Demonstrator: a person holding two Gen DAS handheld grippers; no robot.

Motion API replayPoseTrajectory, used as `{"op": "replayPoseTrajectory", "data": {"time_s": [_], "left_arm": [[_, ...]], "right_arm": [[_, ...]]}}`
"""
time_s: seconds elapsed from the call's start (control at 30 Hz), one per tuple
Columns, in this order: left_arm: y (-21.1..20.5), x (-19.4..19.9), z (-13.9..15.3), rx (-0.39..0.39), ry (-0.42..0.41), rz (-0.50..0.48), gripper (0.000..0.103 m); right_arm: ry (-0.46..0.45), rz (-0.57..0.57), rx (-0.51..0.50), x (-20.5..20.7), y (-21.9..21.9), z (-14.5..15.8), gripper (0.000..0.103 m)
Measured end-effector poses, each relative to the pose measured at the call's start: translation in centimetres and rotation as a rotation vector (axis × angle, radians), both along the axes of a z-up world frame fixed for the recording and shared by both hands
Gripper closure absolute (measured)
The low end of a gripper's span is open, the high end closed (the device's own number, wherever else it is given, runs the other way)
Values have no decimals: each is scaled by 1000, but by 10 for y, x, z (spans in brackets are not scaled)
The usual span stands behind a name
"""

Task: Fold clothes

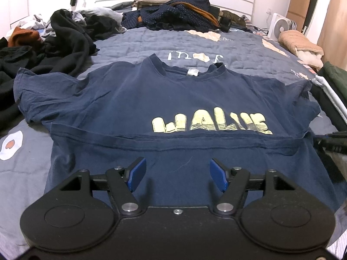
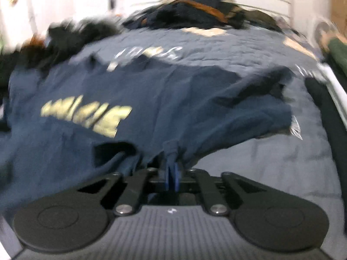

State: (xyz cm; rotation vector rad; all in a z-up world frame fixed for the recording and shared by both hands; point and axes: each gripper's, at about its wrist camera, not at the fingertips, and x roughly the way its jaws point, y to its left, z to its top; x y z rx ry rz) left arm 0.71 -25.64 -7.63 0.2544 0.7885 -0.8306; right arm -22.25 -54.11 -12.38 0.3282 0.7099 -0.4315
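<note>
A navy T-shirt (image 1: 134, 99) with yellow lettering lies spread on the bed, its lower part folded up across the print. My left gripper (image 1: 177, 173) hovers open over that folded lower part, with nothing between its blue pads (image 1: 137, 172). In the blurred right wrist view the same navy T-shirt (image 2: 173, 99) fills the middle. My right gripper (image 2: 172, 173) is shut on a bunched bit of the shirt's edge, which rises from between the blue pads. The right gripper (image 1: 329, 144) also shows as a dark shape at the shirt's right edge.
The grey-blue quilt (image 1: 141, 43) covers the bed. A heap of dark clothes (image 1: 65, 36) lies at the left and another pile (image 1: 184, 13) by the white headboard. Folded beige items (image 1: 301, 43) and a white fan (image 1: 279, 27) sit at the right.
</note>
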Motion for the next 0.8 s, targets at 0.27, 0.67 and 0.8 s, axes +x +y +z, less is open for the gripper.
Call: {"op": "replayPoseTrajectory", "data": {"time_s": [0.27,0.67,0.8], "left_arm": [[10,14,6,10,-56,52,39],[60,84,3,71,-113,256,39],[58,86,-1,81,-120,216,39]], "right_arm": [[-108,-237,283,-32,-42,-8,100],[-125,-161,238,-40,-37,9,95],[-70,-85,219,-22,-27,3,87]]}}
